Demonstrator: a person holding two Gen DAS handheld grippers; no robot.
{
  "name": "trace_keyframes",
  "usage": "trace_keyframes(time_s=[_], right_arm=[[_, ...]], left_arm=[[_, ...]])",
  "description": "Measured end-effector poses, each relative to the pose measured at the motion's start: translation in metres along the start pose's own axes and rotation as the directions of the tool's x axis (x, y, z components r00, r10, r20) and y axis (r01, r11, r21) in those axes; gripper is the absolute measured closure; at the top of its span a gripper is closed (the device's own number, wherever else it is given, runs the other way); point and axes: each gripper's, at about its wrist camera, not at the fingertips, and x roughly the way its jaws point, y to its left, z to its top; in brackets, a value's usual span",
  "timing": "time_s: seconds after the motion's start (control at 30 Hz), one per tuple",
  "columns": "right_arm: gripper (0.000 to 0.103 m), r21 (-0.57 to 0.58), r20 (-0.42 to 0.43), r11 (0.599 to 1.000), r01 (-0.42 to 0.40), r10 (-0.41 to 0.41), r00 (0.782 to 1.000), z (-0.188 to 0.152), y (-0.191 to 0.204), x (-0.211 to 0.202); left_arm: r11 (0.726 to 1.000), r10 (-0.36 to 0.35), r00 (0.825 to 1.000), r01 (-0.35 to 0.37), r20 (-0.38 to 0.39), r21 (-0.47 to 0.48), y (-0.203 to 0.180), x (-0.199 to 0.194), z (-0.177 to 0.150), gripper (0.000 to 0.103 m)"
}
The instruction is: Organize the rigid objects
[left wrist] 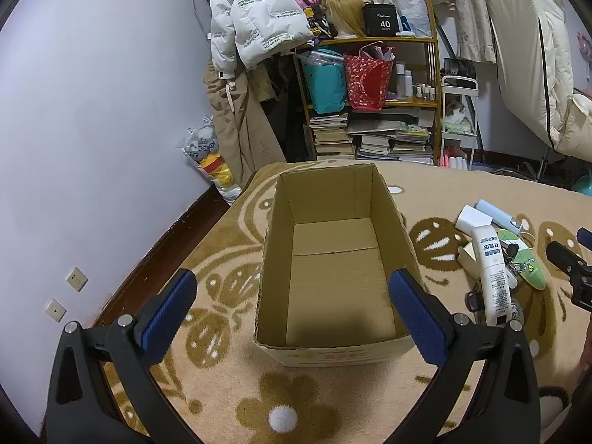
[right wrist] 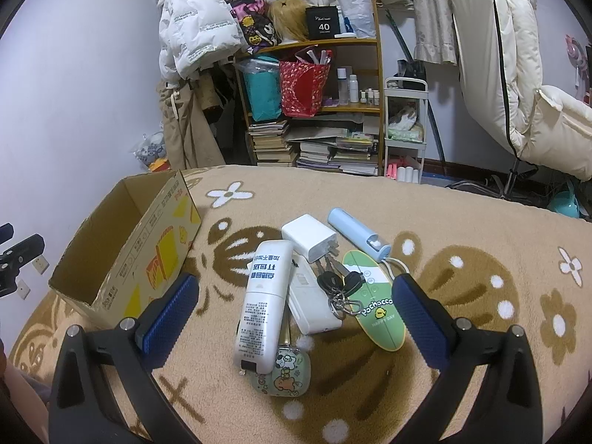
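Left gripper [left wrist: 292,298], fingers spread wide, nothing between them; hovers over the near end of an empty cardboard box [left wrist: 325,259] standing open on the flower-patterned blanket [left wrist: 229,388]. Right gripper [right wrist: 296,307] also spread wide and empty, poised above a cluster of small items. Directly between its fingers: white bottle [right wrist: 264,307] lying flat, white case [right wrist: 312,303] touching it, key bunch [right wrist: 338,285]. Ahead: white charger [right wrist: 309,236], pale blue tube [right wrist: 357,233]. By the right finger: green Pochacco card [right wrist: 375,303]. Box sits off to its left.
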Motion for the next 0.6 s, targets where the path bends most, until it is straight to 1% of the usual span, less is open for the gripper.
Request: trace_keyframes(time_s=[0.13, 0.5, 0.6], right_arm=[[0.0, 0.003, 0.002, 1.0, 0.002, -0.002, 1.0, -0.0024, 0.0006, 0.0019], [0.0, 0.003, 0.001, 1.0, 0.001, -0.001, 1.0, 0.0006, 0.0007, 0.0006], [0.0, 0.009, 0.013, 1.0, -0.024, 0.023, 1.0, -0.0032, -0.0005, -0.0005]], left_arm=[[1.0, -0.008, 1.0, 0.008, -0.014, 0.004, -0.0005, 0.0016, -0.001, 0.0], [1.0, -0.004, 1.0, 0.004, -0.014, 0.006, -0.0026, 0.0019, -0.0018, 0.0], [1.0, -0.005, 1.0, 0.005, -0.016, 0.007, -0.0021, 0.0023, -0.0014, 0.0]])
